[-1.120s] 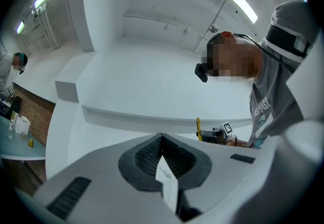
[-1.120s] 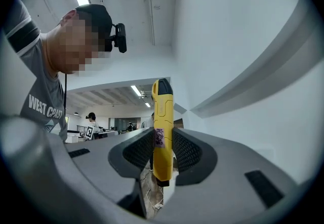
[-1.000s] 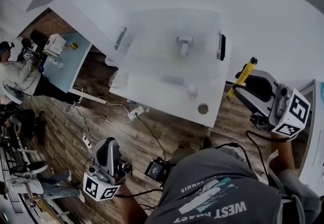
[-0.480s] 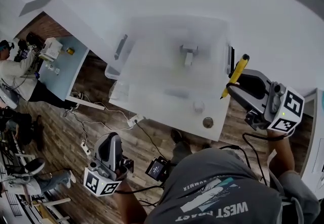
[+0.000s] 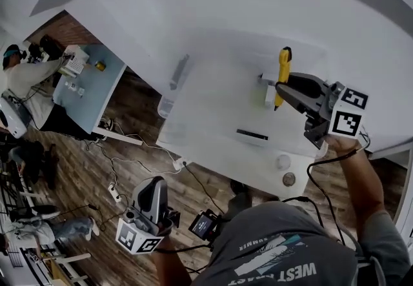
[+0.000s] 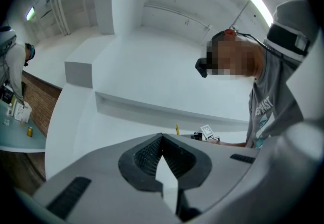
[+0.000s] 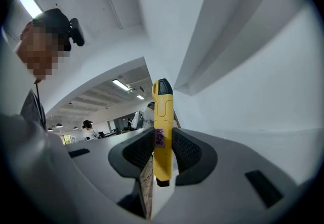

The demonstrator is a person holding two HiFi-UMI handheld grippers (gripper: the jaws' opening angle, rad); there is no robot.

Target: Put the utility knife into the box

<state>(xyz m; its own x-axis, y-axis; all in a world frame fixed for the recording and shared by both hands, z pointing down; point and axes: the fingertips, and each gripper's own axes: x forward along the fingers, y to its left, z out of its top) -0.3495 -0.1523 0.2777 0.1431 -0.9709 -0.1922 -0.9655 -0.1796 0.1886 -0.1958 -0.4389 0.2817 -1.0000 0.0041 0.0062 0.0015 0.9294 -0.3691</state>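
**Q:** Which fingers do the work here?

**A:** The left gripper point(image 6: 162, 139) idles, fingers together on nothing. The right gripper point(image 7: 163, 152) has its fingers clamped on the yellow utility knife point(image 7: 162, 132) at mid-body, the black tip standing beyond the fingertips.

**Q:** Why hold it there?

**A:** Probably for lowering into the translucent box point(image 5: 213, 117) beyond the fingertips.

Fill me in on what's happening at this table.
A person is working with a handheld gripper in each hand. The right gripper has its fingers closed on a yellow utility knife, held tip-up over the clear plastic box as seen from the head view. The knife is not yet in the box. The left gripper is shut and empty, hanging low beside the person, away from the table.
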